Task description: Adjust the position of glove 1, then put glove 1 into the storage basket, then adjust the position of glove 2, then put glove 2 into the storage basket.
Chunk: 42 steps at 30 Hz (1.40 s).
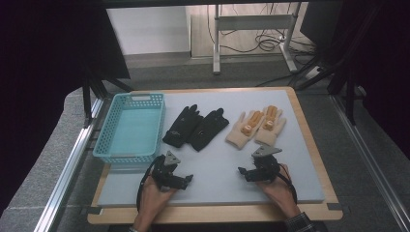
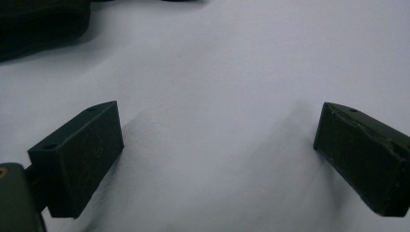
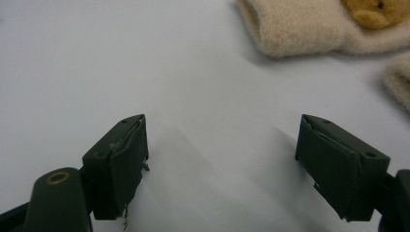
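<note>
Both grippers, left (image 1: 186, 180) and right (image 1: 241, 171), rest on the desk (image 1: 212, 159) with fingers spread, pinching nothing. Black gloves (image 1: 196, 126) and beige gloves (image 1: 256, 126) lie beyond.

Black gloves (image 1: 195, 127); beige gloves (image 1: 256, 128), orange patches; turquoise basket (image 1: 112, 126).

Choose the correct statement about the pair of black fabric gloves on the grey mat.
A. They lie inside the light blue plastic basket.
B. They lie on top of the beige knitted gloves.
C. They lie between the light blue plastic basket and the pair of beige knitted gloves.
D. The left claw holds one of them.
C: the pair of black fabric gloves lies flat on the grey mat, with the light blue plastic basket on one side and the pair of beige knitted gloves on the other.
</note>
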Each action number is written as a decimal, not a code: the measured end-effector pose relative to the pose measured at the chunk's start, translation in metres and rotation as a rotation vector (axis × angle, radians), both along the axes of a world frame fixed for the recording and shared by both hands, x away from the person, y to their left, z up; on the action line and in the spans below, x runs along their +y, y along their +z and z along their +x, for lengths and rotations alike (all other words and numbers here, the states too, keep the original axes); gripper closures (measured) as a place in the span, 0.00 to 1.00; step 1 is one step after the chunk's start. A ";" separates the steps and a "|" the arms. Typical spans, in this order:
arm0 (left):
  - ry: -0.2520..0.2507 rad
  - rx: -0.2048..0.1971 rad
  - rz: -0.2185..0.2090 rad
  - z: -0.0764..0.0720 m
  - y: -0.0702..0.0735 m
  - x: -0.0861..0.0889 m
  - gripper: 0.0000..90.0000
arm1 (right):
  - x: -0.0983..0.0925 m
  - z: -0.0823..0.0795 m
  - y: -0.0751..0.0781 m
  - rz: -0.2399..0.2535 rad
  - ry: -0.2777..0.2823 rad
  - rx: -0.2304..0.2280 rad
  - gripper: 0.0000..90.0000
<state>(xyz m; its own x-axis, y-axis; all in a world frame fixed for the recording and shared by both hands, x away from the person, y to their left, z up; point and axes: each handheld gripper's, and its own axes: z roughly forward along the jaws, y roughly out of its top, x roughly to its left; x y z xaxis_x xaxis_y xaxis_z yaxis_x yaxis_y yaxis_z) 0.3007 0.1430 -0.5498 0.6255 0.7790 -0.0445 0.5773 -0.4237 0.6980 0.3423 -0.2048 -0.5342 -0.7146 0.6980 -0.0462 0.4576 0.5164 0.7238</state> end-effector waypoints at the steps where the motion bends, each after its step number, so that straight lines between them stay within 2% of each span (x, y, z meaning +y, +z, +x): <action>1: 0.000 -0.001 0.000 0.000 0.000 0.000 0.04 | 0.000 0.000 0.000 -0.002 -0.002 0.000 0.19; 21: -0.001 -0.001 0.000 0.000 0.000 0.000 0.04 | 0.000 0.001 0.000 -0.007 -0.006 0.011 0.18; 29: -0.001 -0.002 -0.002 0.000 0.000 0.000 0.04 | 0.000 0.002 0.003 -0.007 -0.012 0.021 0.20; 40: -0.001 -0.003 -0.001 0.000 0.000 0.001 0.05 | 0.005 0.008 0.011 0.036 -0.003 0.039 0.22; 42: -0.002 -0.002 -0.001 0.000 0.000 0.001 0.05 | 0.010 0.011 0.015 0.034 0.018 0.048 0.21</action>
